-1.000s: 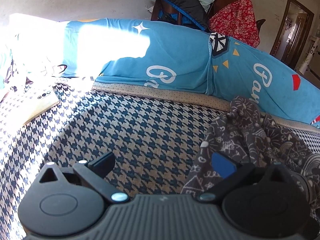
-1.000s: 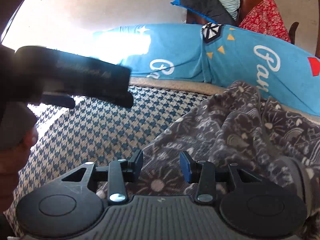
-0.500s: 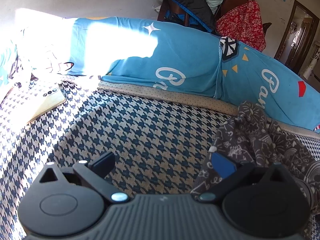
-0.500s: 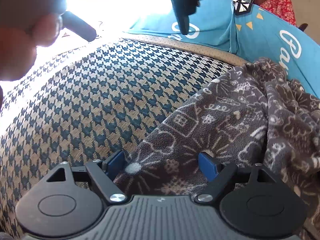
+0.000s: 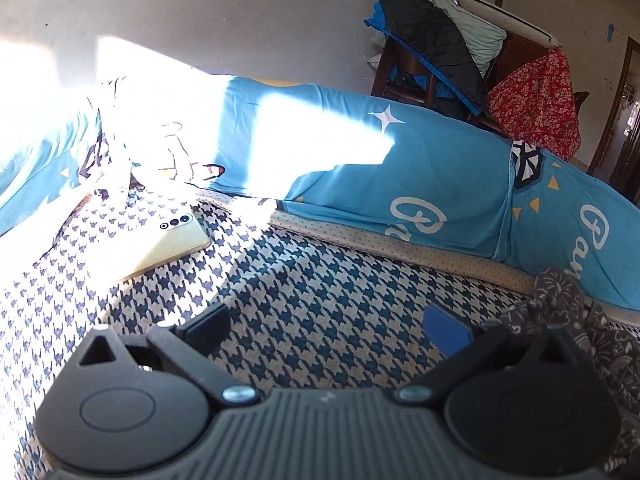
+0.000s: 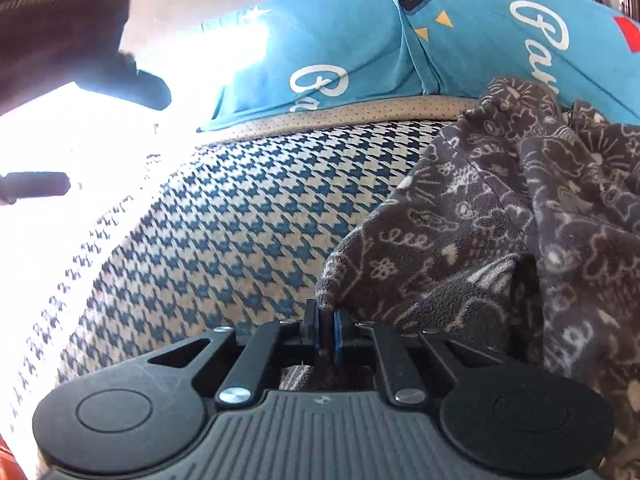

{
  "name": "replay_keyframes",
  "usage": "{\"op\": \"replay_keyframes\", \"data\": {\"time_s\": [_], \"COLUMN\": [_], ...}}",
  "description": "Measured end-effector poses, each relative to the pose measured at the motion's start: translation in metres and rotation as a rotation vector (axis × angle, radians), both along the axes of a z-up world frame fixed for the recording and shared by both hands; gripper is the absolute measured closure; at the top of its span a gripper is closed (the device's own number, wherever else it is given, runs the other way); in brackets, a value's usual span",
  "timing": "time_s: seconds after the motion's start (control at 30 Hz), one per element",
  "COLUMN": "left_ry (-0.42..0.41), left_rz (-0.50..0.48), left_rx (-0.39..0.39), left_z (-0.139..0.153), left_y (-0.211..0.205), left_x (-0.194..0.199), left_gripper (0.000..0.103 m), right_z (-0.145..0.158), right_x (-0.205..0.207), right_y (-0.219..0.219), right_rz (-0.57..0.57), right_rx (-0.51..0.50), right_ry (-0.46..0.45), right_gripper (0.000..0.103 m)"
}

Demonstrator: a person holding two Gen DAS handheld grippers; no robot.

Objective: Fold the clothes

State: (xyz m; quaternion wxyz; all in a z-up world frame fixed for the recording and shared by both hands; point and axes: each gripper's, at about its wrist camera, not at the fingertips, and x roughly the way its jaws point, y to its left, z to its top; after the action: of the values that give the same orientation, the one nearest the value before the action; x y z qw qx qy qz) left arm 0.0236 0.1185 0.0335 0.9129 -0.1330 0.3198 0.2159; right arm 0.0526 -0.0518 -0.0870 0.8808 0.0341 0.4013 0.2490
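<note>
A dark grey fleece garment with a pale doodle print lies crumpled on the houndstooth bed cover. My right gripper is shut on the garment's near edge and the cloth rises from its fingertips. In the left wrist view the garment shows only at the right edge. My left gripper is open and empty, low over the houndstooth cover, to the left of the garment.
A blue printed blanket roll runs along the back of the bed. A pale phone lies on the cover at the left in strong sunlight. A chair piled with clothes stands behind. The left gripper's body shows at the upper left.
My right gripper has closed on the garment's edge; it was open around it half a second ago. My left gripper has swung left, away from the garment, staying open.
</note>
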Motion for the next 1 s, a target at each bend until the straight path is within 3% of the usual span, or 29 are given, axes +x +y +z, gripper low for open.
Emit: {"op": "replay_keyframes", "data": {"time_s": [0.37,0.43,0.5,0.53,0.57,0.73,1.0], "left_ry": [-0.084,-0.092,-0.091,-0.088,-0.085,-0.075,-0.049], "left_rz": [0.276,0.303,0.313,0.315,0.310,0.252,-0.048], "left_rx": [0.109,0.118,0.124,0.127,0.126,0.122,0.053], "left_z": [0.030,0.033,0.034,0.034,0.033,0.029,0.005], "left_y": [0.044,0.048,0.049,0.049,0.048,0.031,-0.041], "left_x": [-0.024,-0.028,-0.028,-0.028,-0.027,-0.020,-0.003], "left_gripper": [0.000,0.000,0.000,0.000,0.000,0.000,0.000], "right_z": [0.019,0.017,0.012,0.010,0.008,0.020,0.065], "right_x": [0.016,0.017,0.020,0.020,0.021,0.021,0.031], "right_y": [0.050,0.058,0.066,0.069,0.073,0.051,-0.039], "right_rz": [0.069,0.097,0.139,0.159,0.178,0.134,-0.054], "right_rx": [0.331,0.386,0.397,0.374,0.351,0.268,0.213], "right_ry": [-0.048,-0.021,0.032,0.070,0.107,0.099,-0.047], "right_gripper": [0.094,0.094,0.082,0.066,0.055,0.054,0.054]}}
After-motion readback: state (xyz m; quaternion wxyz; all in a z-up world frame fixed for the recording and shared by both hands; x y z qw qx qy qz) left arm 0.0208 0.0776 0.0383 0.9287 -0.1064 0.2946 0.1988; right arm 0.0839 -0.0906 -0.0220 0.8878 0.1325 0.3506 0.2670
